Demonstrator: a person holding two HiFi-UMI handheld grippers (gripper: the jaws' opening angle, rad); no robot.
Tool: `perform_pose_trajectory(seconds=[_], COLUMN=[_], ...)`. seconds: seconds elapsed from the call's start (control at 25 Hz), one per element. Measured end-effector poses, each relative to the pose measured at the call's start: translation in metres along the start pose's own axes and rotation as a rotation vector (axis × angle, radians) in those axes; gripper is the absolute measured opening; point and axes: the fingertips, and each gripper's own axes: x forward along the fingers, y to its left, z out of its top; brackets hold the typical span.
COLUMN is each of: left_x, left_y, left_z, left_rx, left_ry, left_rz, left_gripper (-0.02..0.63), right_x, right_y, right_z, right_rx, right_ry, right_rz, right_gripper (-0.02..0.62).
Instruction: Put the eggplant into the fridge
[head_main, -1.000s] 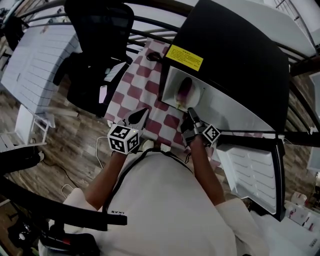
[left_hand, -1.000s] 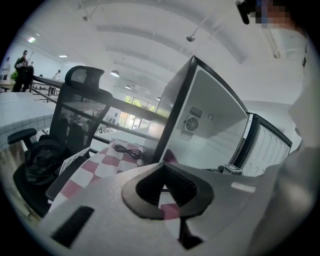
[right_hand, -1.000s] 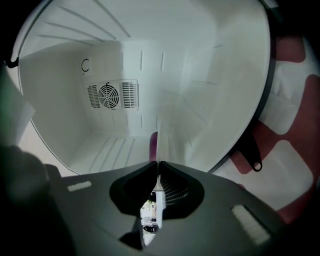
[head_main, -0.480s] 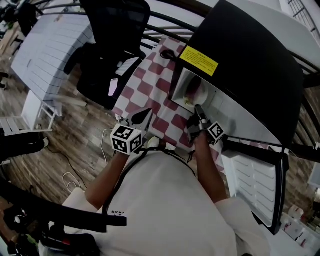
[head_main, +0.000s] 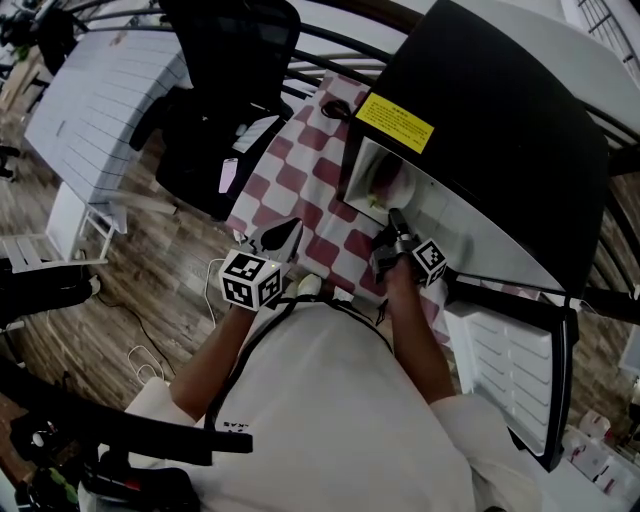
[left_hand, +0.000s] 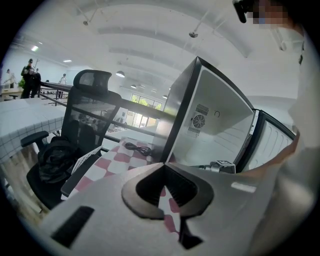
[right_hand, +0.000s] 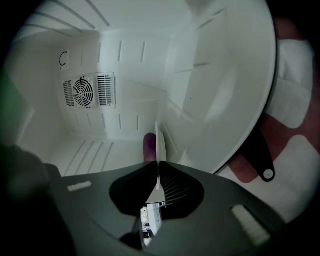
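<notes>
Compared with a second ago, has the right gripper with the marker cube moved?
Yes, the right gripper has edged closer to the yellow label on the black fridge.

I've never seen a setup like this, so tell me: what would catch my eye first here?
A black fridge sits open on a red-checked tablecloth. The right gripper reaches inside it, shut on what looks like a thin white plate, with the purple eggplant just beyond its jaws. The left gripper hovers shut, empty.

Black fridge with white inside, yellow label on its top, purple eggplant inside it, red-and-white checked cloth under it, black chair left of it.
</notes>
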Motion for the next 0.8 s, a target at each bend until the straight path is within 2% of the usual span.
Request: perform_pose_trajectory(seconds=[0.24, 0.68, 0.8], left_x=[-0.001, -0.003, -0.003], left_y=[0.0, 0.0, -0.001], left_z=[-0.002, -0.005, -0.006], left_rx=[0.001, -0.004, -0.001], left_ry=[0.003, 0.004, 0.006], left_rz=[0.003, 0.004, 0.001], left_gripper=[0.002, 0.002, 0.002], right_x=[0.003, 0.01, 0.011], right_y=[-0.006, -0.013, -0.015], right_z=[0.003, 0.002, 0.0], right_rx=[-0.016, -0.166, -0.217], right_ry=[-0.016, 0.051, 0.096], right_rz=[-0.1, -0.222, -0.245], right_gripper=[0.023, 0.031, 0.036])
